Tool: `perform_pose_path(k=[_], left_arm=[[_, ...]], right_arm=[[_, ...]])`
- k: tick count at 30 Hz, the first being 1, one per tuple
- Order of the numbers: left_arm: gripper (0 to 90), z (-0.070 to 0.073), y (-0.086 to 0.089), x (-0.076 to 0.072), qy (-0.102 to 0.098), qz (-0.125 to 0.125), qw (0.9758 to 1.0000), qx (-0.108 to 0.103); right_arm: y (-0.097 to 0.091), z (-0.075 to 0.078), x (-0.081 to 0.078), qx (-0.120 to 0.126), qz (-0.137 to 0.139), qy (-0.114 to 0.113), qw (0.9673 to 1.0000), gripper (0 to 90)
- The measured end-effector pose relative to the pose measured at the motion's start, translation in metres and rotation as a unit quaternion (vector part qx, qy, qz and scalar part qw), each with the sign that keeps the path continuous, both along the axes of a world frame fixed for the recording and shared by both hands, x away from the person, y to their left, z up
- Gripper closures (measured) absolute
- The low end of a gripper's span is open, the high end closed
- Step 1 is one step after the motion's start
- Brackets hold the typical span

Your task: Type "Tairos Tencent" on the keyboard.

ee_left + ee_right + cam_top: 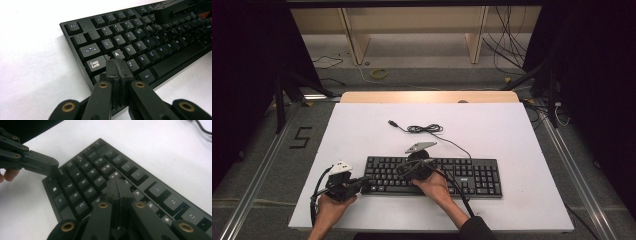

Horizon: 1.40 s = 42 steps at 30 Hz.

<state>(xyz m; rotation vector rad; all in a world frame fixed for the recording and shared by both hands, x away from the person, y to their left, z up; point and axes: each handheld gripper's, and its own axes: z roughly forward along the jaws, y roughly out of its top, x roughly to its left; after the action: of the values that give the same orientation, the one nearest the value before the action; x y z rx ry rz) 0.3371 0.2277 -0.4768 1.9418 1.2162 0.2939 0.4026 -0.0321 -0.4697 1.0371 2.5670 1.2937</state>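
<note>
A black keyboard [472, 176] lies across the near half of the white table [492, 125]. My left gripper [368, 184] is at the keyboard's left end, jaws shut with nothing between them. In the left gripper view its tips [117, 67] sit over the keys by Caps Lock [95, 64] and A. My right gripper [412, 167] hovers over the left-middle keys, also shut and empty. In the right gripper view its tips [119, 188] are above the keys near E and the number row, and the left gripper [51, 166] touches the keyboard's [82, 182] left edge.
The keyboard's USB cable [424, 129] lies coiled behind it on the table. A wooden strip [429, 96] borders the table's far edge. Beyond it are a wooden frame [357, 40] and loose cables on the floor. A "5" [301, 137] is marked left of the table.
</note>
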Motion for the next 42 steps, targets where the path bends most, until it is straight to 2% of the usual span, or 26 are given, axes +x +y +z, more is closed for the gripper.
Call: perform_pose_path(k=[7, 25, 36, 42], left_arm=[[89.1, -0.001, 0.000, 0.002, 0.003, 0.001, 1.0000, 0.000], [89.2, -0.006, -0.001, 0.006, 0.020, 0.000, 0.9998, 0.005], [89.3, -0.007, -0.001, 0.005, 0.022, 0.002, 0.9997, 0.004], [88.9, -0.004, -0.001, 0.005, 0.014, 0.007, 0.9999, 0.002]], right_arm=[[0.004, -0.005, 0.003, -0.015, -0.004, 0.003, 0.9999, 90.0], [0.007, -0.010, 0.005, -0.029, -0.009, 0.007, 0.9995, 90.0], [0.009, -0.012, 0.004, -0.029, -0.013, 0.005, 0.9995, 90.0], [0.007, -0.010, 0.004, -0.022, -0.018, 0.009, 0.9995, 90.0]])
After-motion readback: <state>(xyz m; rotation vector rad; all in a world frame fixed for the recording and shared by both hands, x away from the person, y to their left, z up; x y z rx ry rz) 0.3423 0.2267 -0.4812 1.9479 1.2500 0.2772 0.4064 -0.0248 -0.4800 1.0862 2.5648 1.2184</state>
